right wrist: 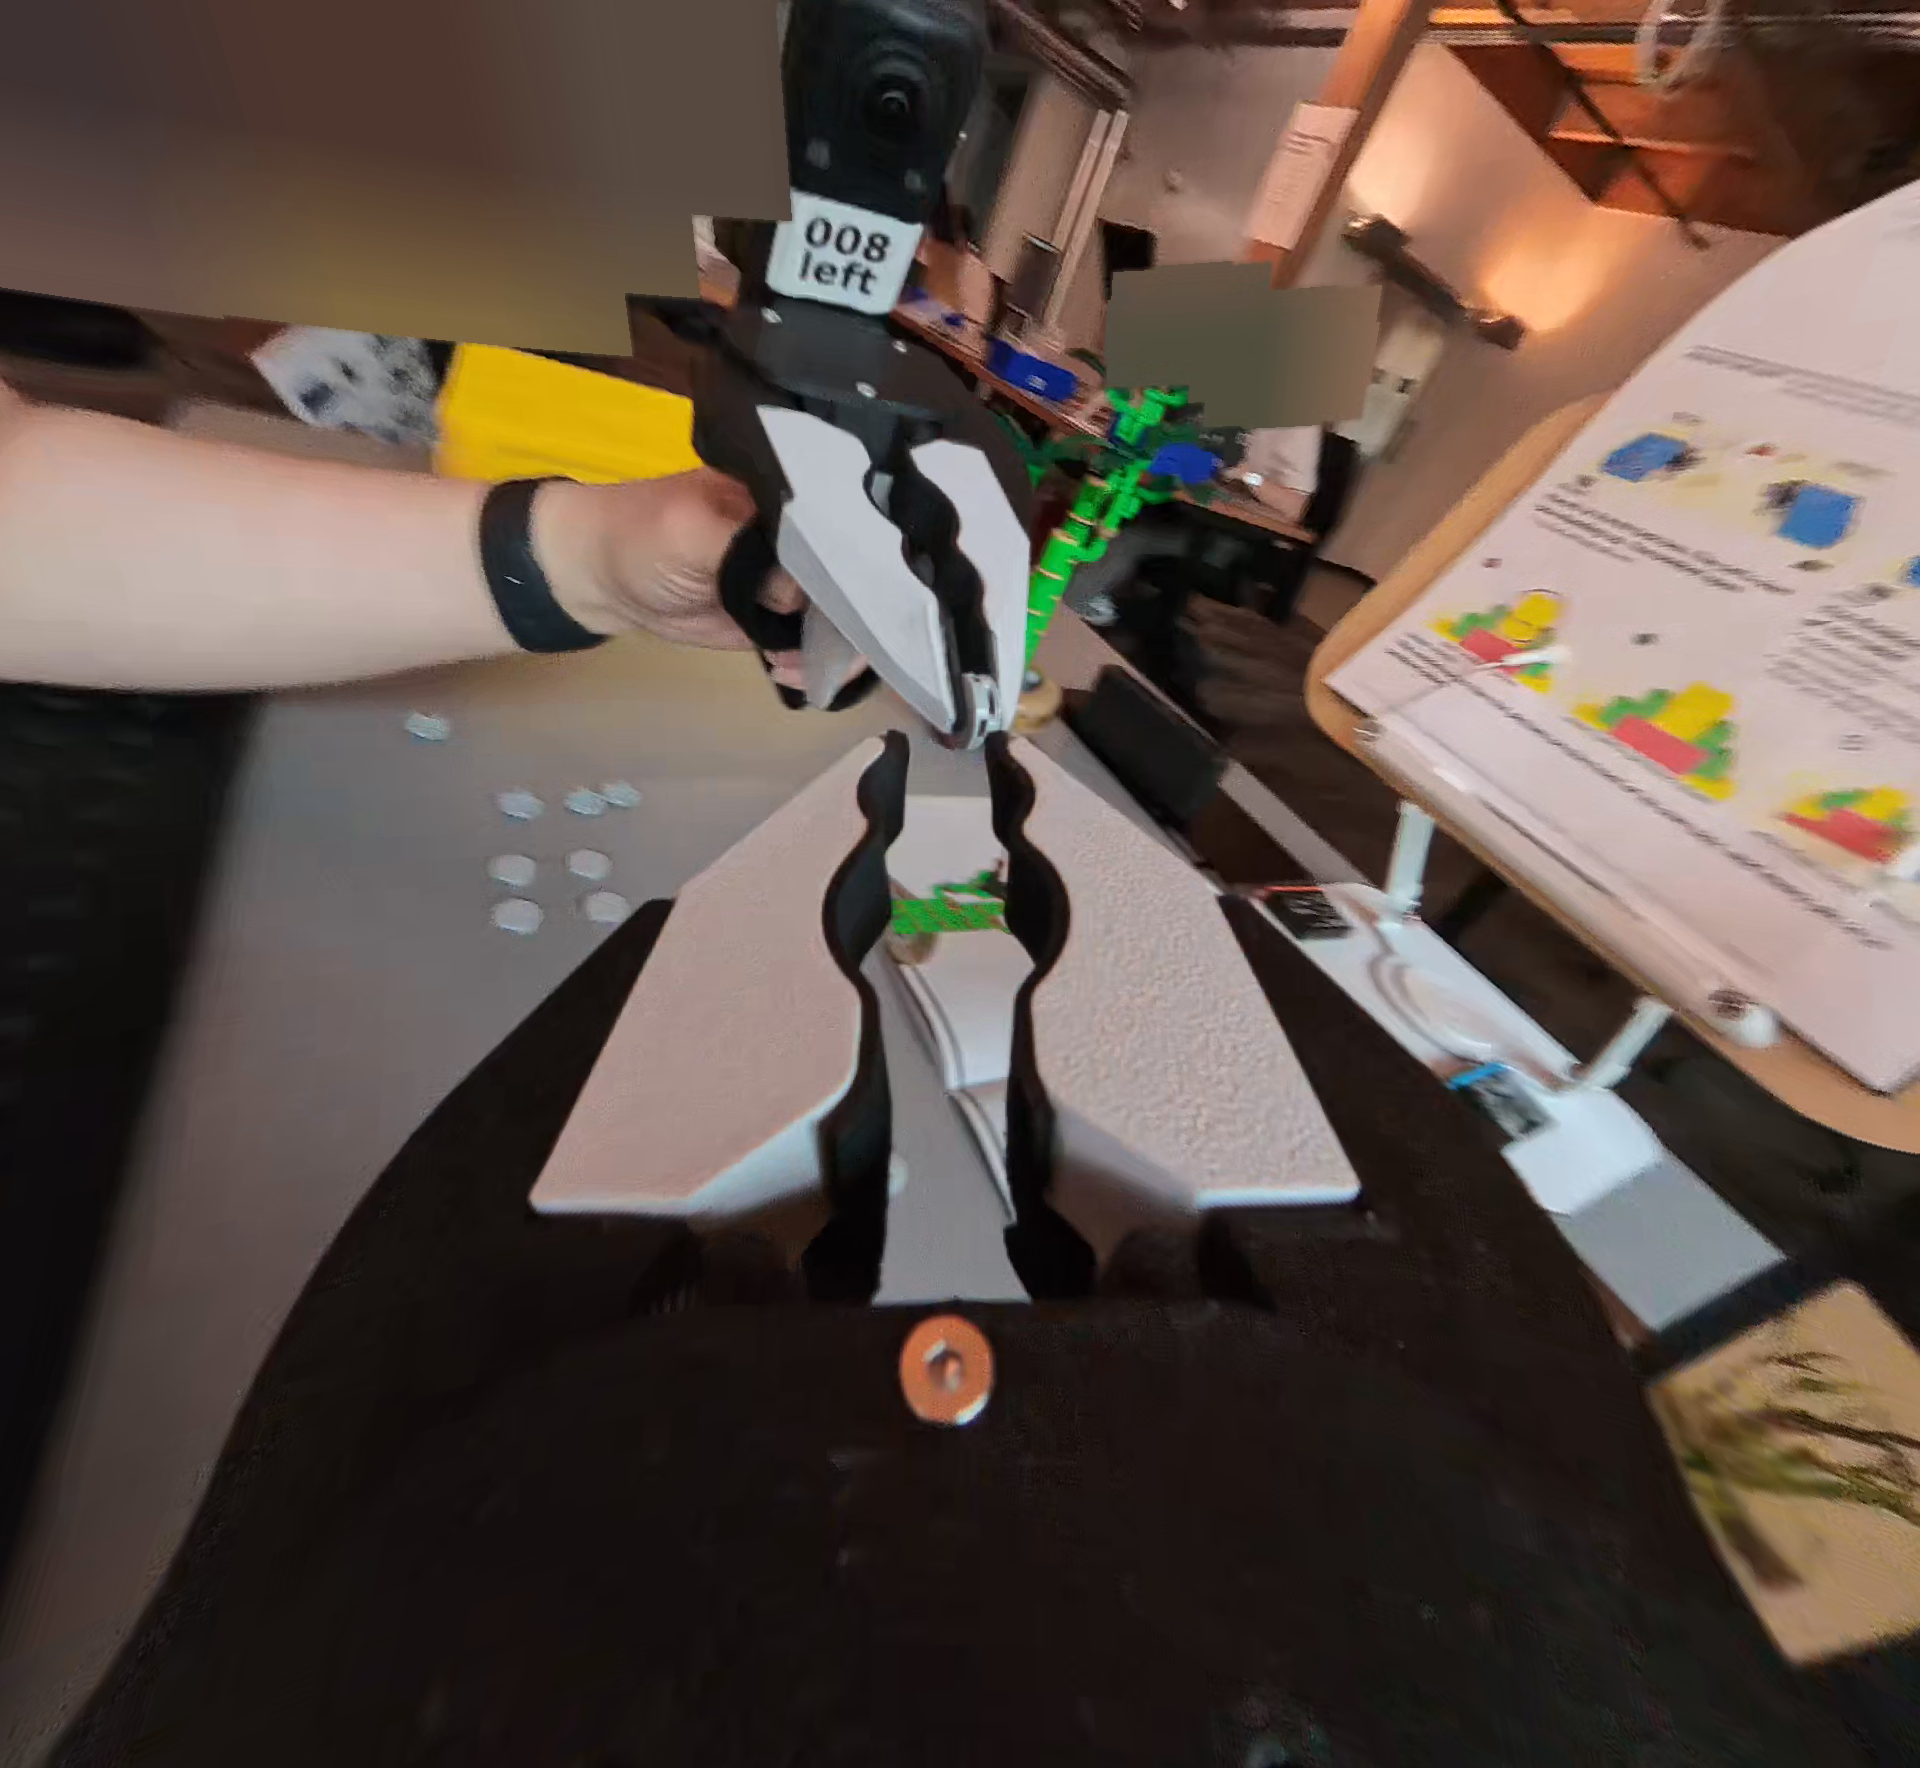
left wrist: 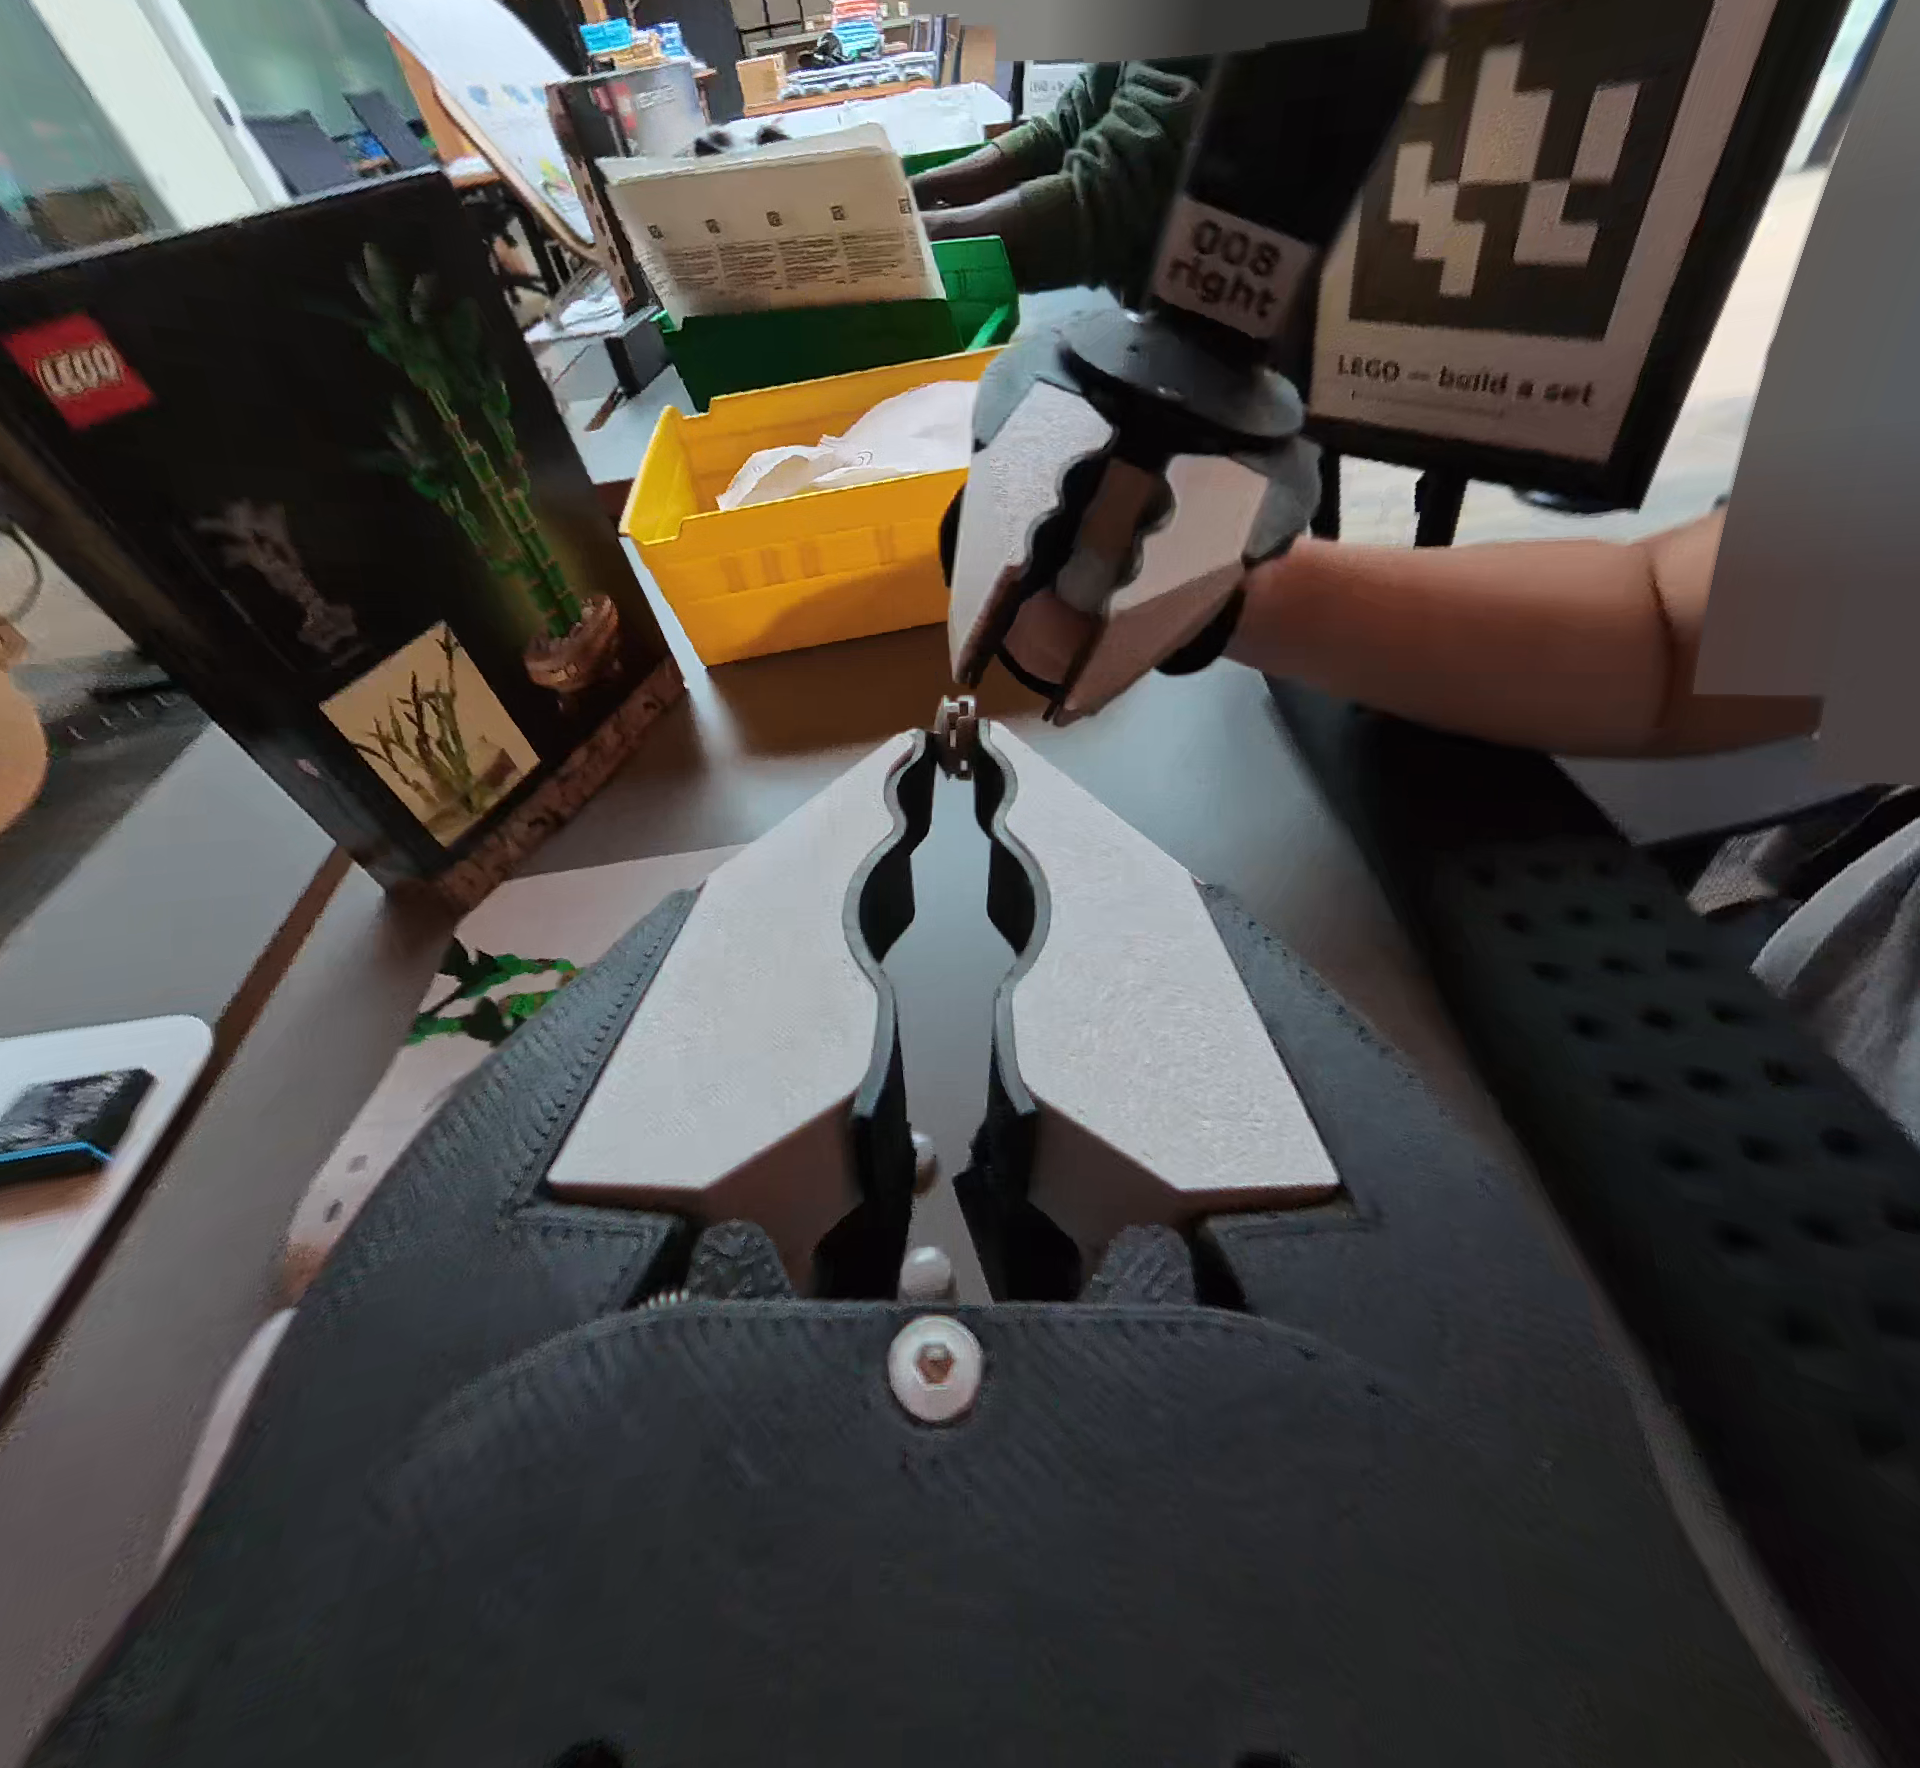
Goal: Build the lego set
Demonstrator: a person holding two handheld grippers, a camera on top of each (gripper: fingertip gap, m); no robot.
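Grey and tiny, the lego piece (left wrist: 956, 734) is pinched right at the tips of the left gripper (left wrist: 954, 750), held up in the air above the dark counter (left wrist: 1164, 783). Honestly can't make out what kind of part it is, it's way too small and mostly swallowed by the fingers. From the right wrist view it reads as a pale roundish bit (right wrist: 982, 708) at the left gripper's (right wrist: 975, 719) tip.

Right gripper (right wrist: 943, 754) has its jaws spread with nothing between them, one tip sitting just beside the held piece. In the left view it (left wrist: 1013, 695) hangs tips-down just above and to the right of the piece, close but I can't tell if it touches.

Other stuff: black lego box (left wrist: 312, 513) standing on the left, yellow bin (left wrist: 800, 544) behind with crumpled white bags (left wrist: 862, 456) half hidden inside, green bin (left wrist: 831, 342) farther back. Some small round pale pieces (right wrist: 556, 856) are scattered on the counter, blurry. A green bamboo-like build (right wrist: 1101, 513) stands partly hidden behind the left gripper. Instruction sheet (right wrist: 1662, 658) on a tilted board at right is cut off by the frame.
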